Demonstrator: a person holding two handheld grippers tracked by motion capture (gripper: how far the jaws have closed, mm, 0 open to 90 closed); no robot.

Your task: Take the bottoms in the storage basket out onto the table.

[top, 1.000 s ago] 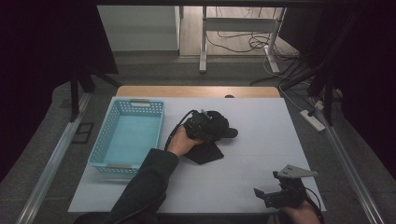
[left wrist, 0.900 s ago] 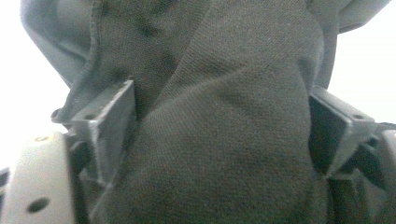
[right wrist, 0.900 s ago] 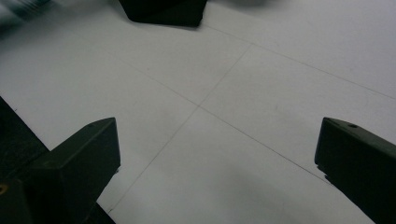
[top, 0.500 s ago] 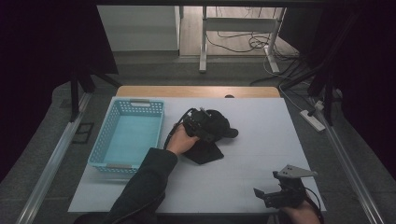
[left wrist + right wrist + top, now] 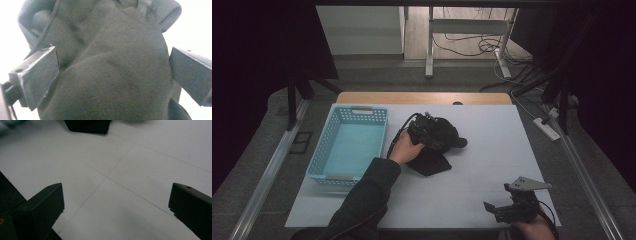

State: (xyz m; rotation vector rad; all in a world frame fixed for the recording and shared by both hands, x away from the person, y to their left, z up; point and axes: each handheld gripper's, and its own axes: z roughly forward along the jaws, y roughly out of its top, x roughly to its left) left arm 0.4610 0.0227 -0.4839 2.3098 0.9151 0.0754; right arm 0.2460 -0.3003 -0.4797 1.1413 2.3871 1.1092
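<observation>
One white table [image 5: 472, 195] underneath, light-blue basket [image 5: 348, 145] at nine o'clock. Black cap [image 5: 443, 137] lying at centre, dark cloth [image 5: 432, 162] just beside at six. Left gripper [image 5: 424, 131] over cap, jaws just spread, astride cap [image 5: 110, 70], released. Right gripper [image 5: 507, 207] at five o'clock, jaws apart, holding nothing.

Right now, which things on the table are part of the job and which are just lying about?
Part of the job:
- black cloth, bunched between the open left gripper, whose jaws have just been opening
- left gripper, over the cloth

Just lying about:
- light blue basket, nothing in it
- right gripper, open over bare table
</observation>
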